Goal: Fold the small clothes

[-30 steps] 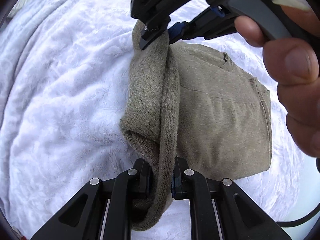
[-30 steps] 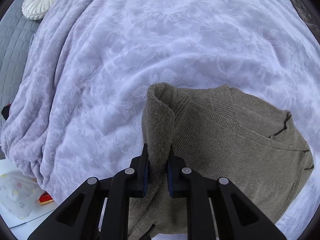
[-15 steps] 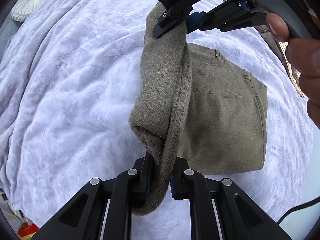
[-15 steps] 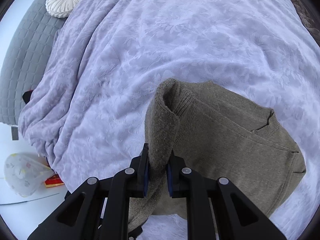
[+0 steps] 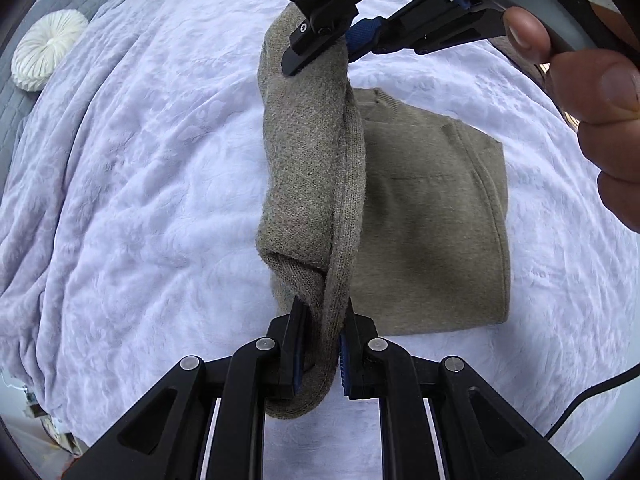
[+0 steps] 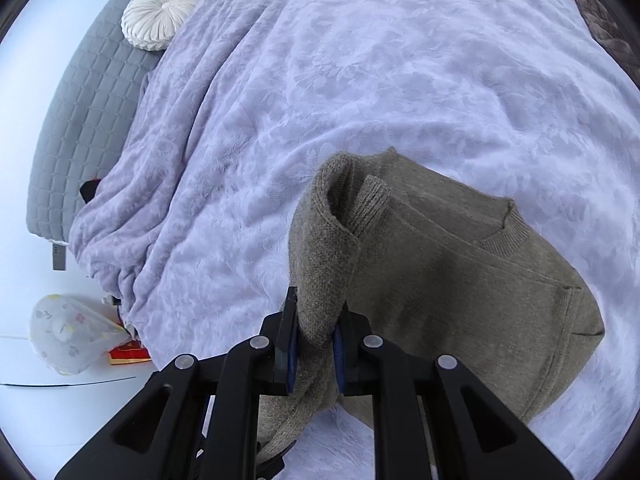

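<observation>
An olive-brown knit sweater (image 5: 432, 216) lies partly folded on a white textured blanket (image 5: 140, 200). Its left edge is lifted into a taut doubled band (image 5: 308, 168). My left gripper (image 5: 322, 344) is shut on the near end of that band. My right gripper (image 5: 320, 52) is shut on the far end, held by a hand (image 5: 600, 92). In the right wrist view my right gripper (image 6: 316, 340) clamps the sweater's folded edge (image 6: 320, 264), with the sweater body and collar (image 6: 500, 236) spread to the right.
A round white pleated cushion (image 6: 162, 10) sits on a grey quilted surface (image 6: 76, 128) beyond the blanket's left edge. A patterned white bag (image 6: 64, 336) and a red packet (image 6: 128, 354) lie on the floor. A brown fabric (image 6: 600, 20) lies at the far right.
Both grippers have risen, lifting the sweater's left edge higher off the blanket while staying shut on it. More of the bed and floor shows.
</observation>
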